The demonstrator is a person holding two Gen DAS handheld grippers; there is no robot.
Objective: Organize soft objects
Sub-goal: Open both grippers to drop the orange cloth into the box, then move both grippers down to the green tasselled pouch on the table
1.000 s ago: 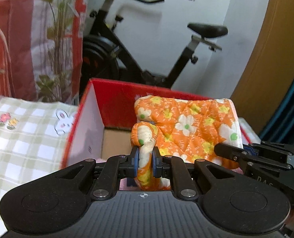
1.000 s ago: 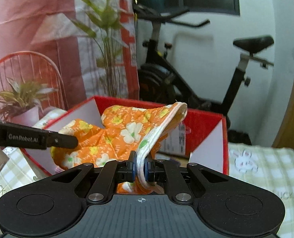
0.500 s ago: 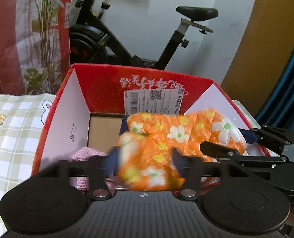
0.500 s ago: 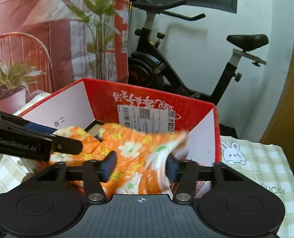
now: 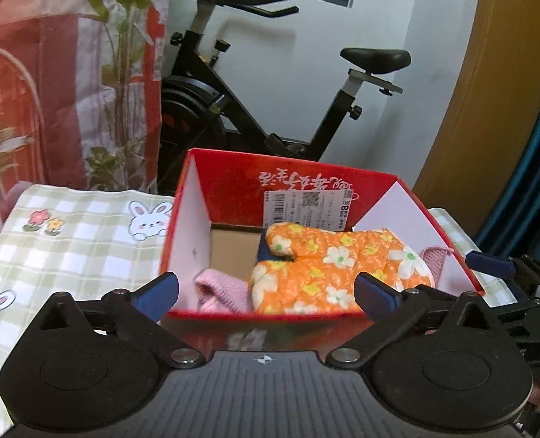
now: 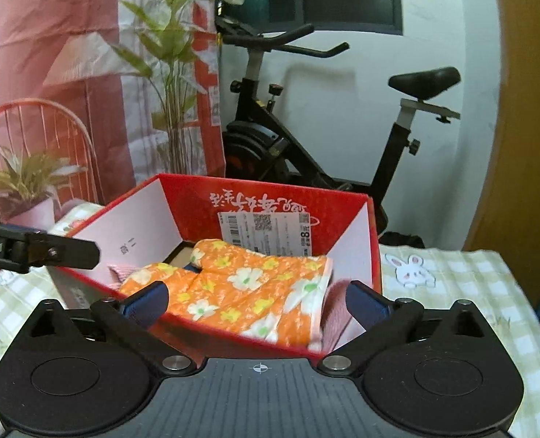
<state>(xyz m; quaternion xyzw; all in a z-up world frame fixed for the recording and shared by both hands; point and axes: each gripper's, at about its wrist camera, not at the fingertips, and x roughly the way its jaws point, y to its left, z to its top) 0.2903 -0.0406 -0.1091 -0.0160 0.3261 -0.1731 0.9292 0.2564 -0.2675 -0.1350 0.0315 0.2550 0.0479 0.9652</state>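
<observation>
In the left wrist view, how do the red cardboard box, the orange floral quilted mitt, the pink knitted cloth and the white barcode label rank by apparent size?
1. Red cardboard box
2. Orange floral quilted mitt
3. White barcode label and pink knitted cloth: unsure, since the cloth is partly hidden.

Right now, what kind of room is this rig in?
Probably a home, a living room or spare room: an exercise bike by the wall, houseplants, and a bunny-print checked tablecloth under the red box.
</observation>
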